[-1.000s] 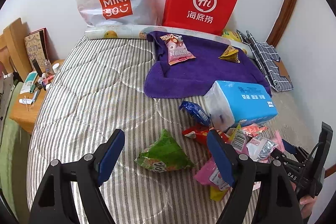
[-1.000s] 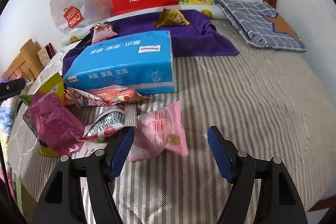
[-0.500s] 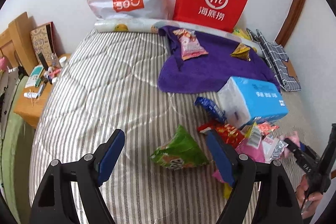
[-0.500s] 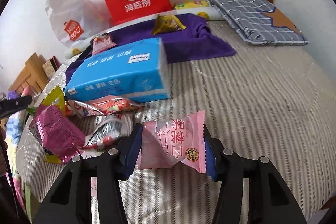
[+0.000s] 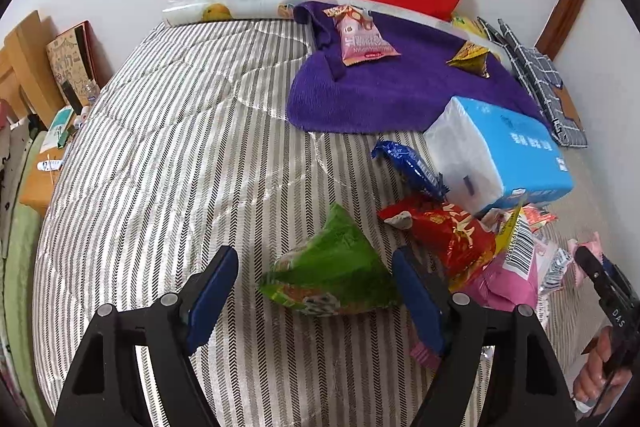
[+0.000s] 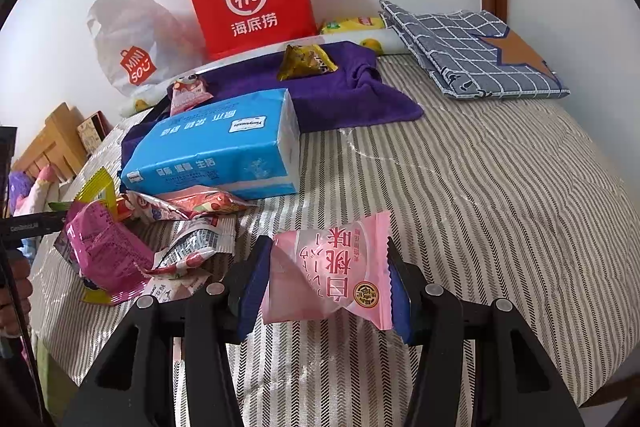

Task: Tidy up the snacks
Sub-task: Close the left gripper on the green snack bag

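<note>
Striped bed cover farther below than before, right gripper clenched on pink peach snack, lifted higher, left gripper spread wide, brought closer around green snack.

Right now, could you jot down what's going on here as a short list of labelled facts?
surface: striped bed cover
left gripper: open, its fingers either side of the green snack packet
right gripper: shut on the pink snack packet
already on the purple towel: two packets
loose pile: beside the blue tissue pack
</note>
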### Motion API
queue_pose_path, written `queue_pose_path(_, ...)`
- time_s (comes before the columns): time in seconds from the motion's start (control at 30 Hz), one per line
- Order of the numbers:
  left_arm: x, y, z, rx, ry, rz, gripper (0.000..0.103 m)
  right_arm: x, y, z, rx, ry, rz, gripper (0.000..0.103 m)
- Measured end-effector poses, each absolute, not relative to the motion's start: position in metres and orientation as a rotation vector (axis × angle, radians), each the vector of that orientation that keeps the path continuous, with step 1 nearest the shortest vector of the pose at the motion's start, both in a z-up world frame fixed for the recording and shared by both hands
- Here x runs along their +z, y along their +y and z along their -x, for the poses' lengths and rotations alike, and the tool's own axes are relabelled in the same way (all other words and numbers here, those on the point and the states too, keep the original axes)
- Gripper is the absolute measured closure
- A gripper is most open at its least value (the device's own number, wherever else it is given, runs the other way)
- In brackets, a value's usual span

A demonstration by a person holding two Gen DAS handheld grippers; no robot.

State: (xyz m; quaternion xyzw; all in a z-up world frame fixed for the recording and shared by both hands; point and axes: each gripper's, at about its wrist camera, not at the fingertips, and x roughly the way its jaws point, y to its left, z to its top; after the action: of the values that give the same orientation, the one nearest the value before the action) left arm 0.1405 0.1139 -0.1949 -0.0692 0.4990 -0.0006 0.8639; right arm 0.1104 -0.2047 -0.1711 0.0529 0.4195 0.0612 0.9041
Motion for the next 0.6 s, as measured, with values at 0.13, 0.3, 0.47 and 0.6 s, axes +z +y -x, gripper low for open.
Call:
queue_pose_path(0.13, -0.201, 0.118, -0.142, -0.007, 1.055, 0.175, 0.042, -0.174, -0.203, -0.111, 0.123, 0.876, -0.101, 0.050)
queue_pose_path(0.3, -0.194, 0.119, -0.136, -0.007, 1.031, 0.153, 0.047, -0.171, -0.202, -0.109, 0.117, 0.868, -0.084, 0.050)
queue_pose_path(0.47, -0.181, 0.124, -0.127, 0.005, 0.994, 0.140, 0.048, -0.164, -0.205, -0.106, 0.116, 0.860, -0.099, 0.050)
queue_pose_path(0.6, -0.168, 0.128, -0.119, 0.016, 0.962, 0.140, 0.048, -0.154, -0.208, -0.103, 0.104, 0.842, -0.109, 0.050)
